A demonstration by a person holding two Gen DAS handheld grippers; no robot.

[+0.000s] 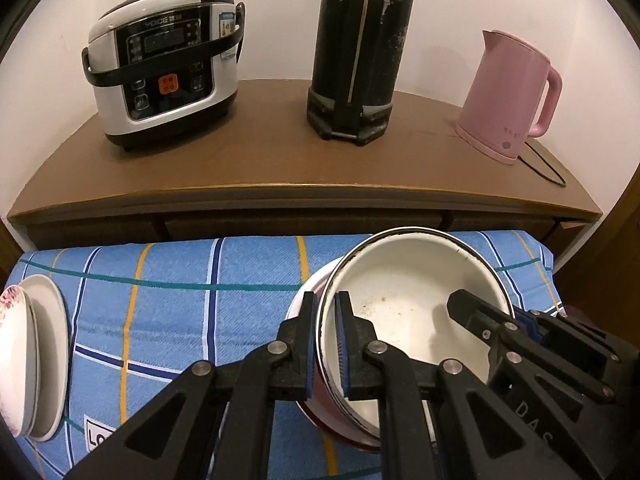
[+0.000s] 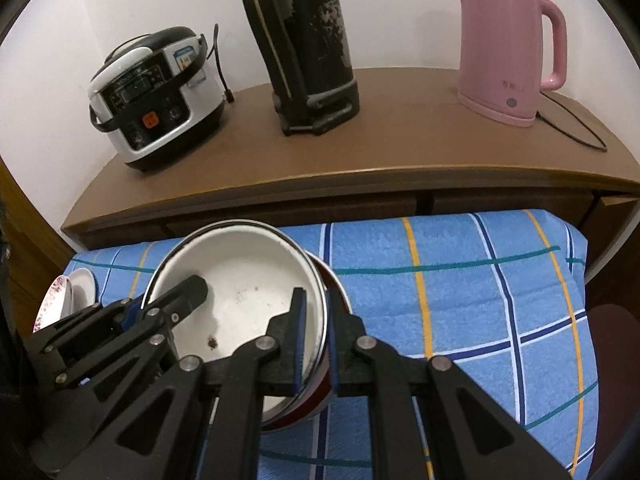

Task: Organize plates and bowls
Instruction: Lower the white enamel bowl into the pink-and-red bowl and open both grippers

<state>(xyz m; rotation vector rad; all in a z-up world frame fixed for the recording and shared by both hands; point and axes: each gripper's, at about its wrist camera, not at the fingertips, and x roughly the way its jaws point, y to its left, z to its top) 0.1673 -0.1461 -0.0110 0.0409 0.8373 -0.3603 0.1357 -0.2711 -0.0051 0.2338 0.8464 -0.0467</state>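
A white enamel bowl (image 1: 400, 300) with a dark metal rim and a red outside hangs tilted over the blue checked cloth (image 1: 180, 312). My left gripper (image 1: 326, 298) is shut on its left rim, one pad inside and one outside. My right gripper (image 2: 316, 296) is shut on the opposite rim of the same bowl (image 2: 248, 280). Each gripper also shows in the other's view: the right gripper (image 1: 496, 308) and the left gripper (image 2: 160, 300). A second bowl's rim (image 1: 294, 312) shows just under the held one. Two plates (image 1: 44, 352) lie stacked at the cloth's left end.
Behind the cloth stands a brown cabinet (image 1: 280, 152) against the wall. On it are a rice cooker (image 1: 160, 64), a tall black thermos (image 1: 356, 48) and a pink kettle (image 1: 512, 92) with a cord. Open cloth (image 2: 480, 300) lies to the right of the bowl.
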